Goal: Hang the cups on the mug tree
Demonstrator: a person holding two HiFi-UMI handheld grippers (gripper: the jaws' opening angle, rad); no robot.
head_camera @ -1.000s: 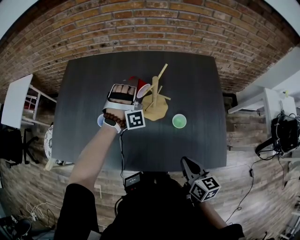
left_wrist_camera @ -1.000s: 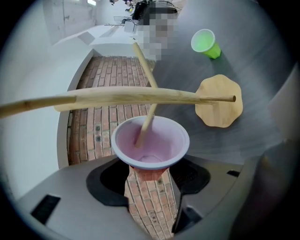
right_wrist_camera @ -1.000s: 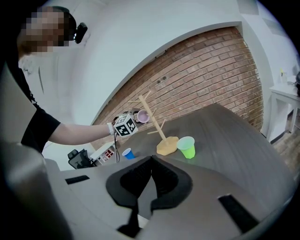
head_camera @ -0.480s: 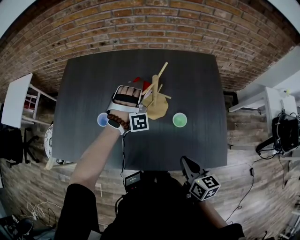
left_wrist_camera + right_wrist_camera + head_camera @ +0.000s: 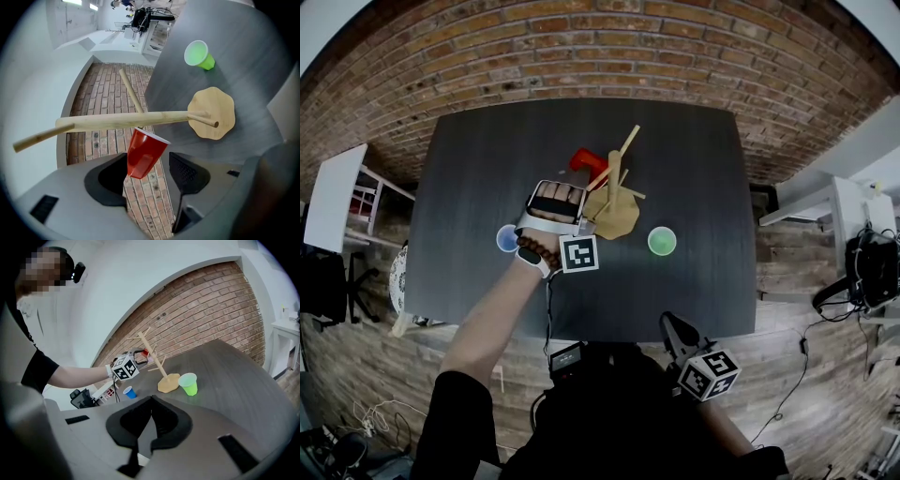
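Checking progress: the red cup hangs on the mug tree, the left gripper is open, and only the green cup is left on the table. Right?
No: the head view shows two cups on the table, the green cup and a blue cup. The red cup does hang on the mug tree, left gripper open.

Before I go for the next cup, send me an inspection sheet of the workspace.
Surface: dark table, nothing spilled.
Job's things: red cup hangs on the mug tree; blue cup and green cup stand upright on the table.
Clutter: nothing seen.
Grippers: left gripper open, red cup between its jaws, unclamped; right gripper shut, empty, near the person's body.
Cables: one cable from the left gripper toward the person's body; more cables on the wood floor.
Surroundings: brick wall, white furniture at the sides.
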